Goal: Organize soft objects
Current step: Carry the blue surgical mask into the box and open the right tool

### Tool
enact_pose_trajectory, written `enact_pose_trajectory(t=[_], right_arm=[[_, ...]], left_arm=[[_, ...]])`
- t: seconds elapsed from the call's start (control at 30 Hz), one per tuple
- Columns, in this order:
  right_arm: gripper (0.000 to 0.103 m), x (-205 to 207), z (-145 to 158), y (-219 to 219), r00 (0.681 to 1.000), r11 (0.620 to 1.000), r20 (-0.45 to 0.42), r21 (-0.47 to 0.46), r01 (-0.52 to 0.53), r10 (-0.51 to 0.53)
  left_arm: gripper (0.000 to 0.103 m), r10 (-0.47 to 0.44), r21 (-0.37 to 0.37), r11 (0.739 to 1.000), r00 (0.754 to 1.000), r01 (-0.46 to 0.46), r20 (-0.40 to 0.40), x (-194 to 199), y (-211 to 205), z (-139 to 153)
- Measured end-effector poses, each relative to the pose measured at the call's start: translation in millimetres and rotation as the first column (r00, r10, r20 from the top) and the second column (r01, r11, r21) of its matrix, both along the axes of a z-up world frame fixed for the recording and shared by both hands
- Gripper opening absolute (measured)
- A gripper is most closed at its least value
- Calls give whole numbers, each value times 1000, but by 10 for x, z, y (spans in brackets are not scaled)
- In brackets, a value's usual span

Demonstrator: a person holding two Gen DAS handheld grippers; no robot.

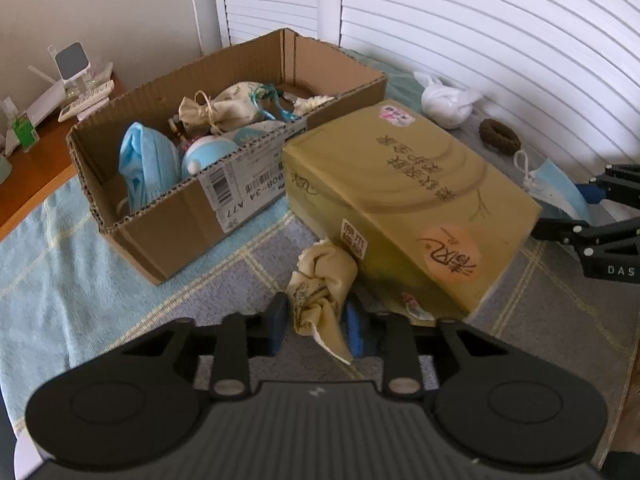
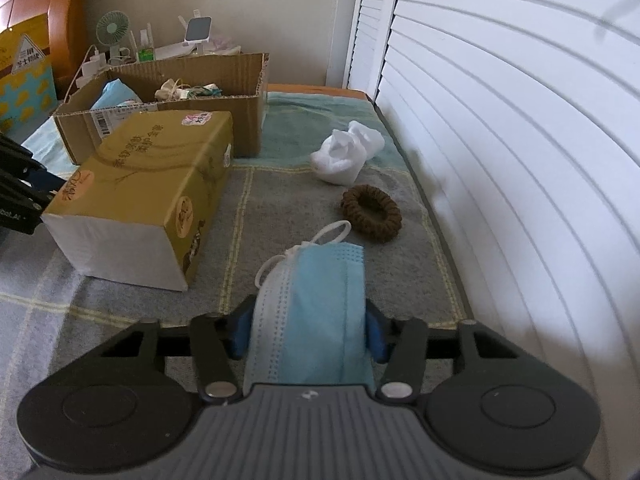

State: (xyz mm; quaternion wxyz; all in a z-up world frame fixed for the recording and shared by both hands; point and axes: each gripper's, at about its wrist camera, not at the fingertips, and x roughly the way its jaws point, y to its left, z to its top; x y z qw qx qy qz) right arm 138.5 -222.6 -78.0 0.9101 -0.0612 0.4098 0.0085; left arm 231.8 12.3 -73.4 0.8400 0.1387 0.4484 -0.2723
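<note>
Blue pleated fabric is filling the gap between the right gripper [image 2: 308, 332]'s pads — the face mask [image 2: 308, 320] is sitting clamped there, folded, its long axis running straight ahead along the fingers and its white ear loops trailing off the far end. The left gripper [image 1: 318, 326] is pinching a crumpled cream cloth [image 1: 322, 288], bunched upright between the blue pads, with the cloth's upper end nearly touching the lower corner of the yellow-green tissue pack [image 1: 404, 204].

The open cardboard box [image 1: 176, 220], already holding a light-blue mask, a drawstring pouch and other soft bits, is lying ahead and to the left of the left gripper, with bare blanket between them. From the right gripper it is sitting far ahead and to the left, and the tissue pack is standing squarely between the two. So the left hand looks the nearer one, with the clearer line to the box; the right hand, by my reading, would be needing to carry the mask over or around the pack.

A brown scrunchie [image 2: 371, 213] and a white plastic bag [image 2: 346, 156] are waiting on the checked blanket [image 2: 280, 208] beside the louvred doors [image 2: 500, 140], ahead and slightly right of the right gripper, both untouched.
</note>
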Motion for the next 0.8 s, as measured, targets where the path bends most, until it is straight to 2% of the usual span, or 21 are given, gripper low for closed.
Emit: enact_pose_trajectory(t=[0.17,0.43,0.8], right_arm=[[49,-9,31,-20,1000,1000,5,1,5,-5],[47,-122,201,-21,999,1000,36,7,-5,5],[47,-189,770,129,981,990,148,47,-134,126]], left_arm=[[22,5,-9,1000,1000,-5,5,-37,45,50],[21,19,-17,1000,999,-19,31,-240,136,253],[21,34,-52,998,993,-29,109,-623,240,738]])
